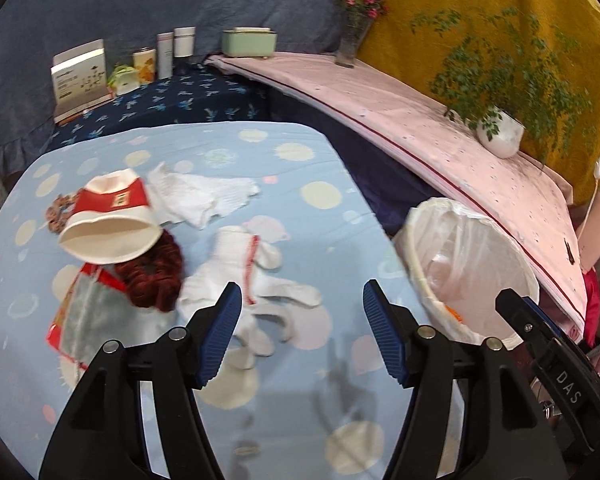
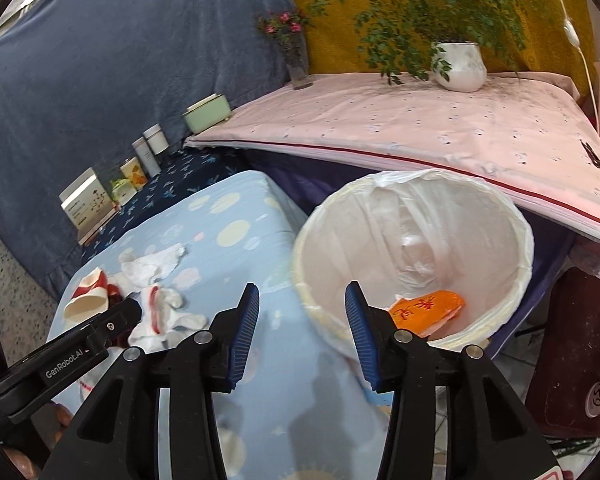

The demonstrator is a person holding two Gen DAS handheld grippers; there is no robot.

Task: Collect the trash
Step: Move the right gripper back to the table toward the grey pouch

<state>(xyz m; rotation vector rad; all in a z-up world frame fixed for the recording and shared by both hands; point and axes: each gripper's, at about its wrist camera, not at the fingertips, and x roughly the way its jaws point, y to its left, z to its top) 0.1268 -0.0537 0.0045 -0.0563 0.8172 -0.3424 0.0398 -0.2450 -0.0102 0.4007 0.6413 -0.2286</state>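
A red and white paper cup [image 1: 108, 222] lies on its side on the blue dotted table [image 1: 228, 144]. Beside it lie a dark red scrunchie [image 1: 152, 272], a red and silver wrapper [image 1: 80, 312], and two white gloves [image 1: 256, 280] [image 1: 198, 194]. My left gripper [image 1: 302, 328] is open and empty above the table, just right of the near glove. My right gripper [image 2: 302, 332] is open and empty over the near rim of the white lined bin [image 2: 512, 220], which holds an orange packet [image 2: 428, 308]. The bin also shows in the left wrist view [image 1: 420, 276].
A pink-covered shelf [image 2: 380, 128] with a potted plant [image 2: 456, 64] and a flower vase [image 2: 296, 60] runs behind the bin. Boxes and tins [image 1: 140, 64] stand on a dark blue cloth at the back left. A small patterned scrunchie [image 1: 58, 210] lies left of the cup.
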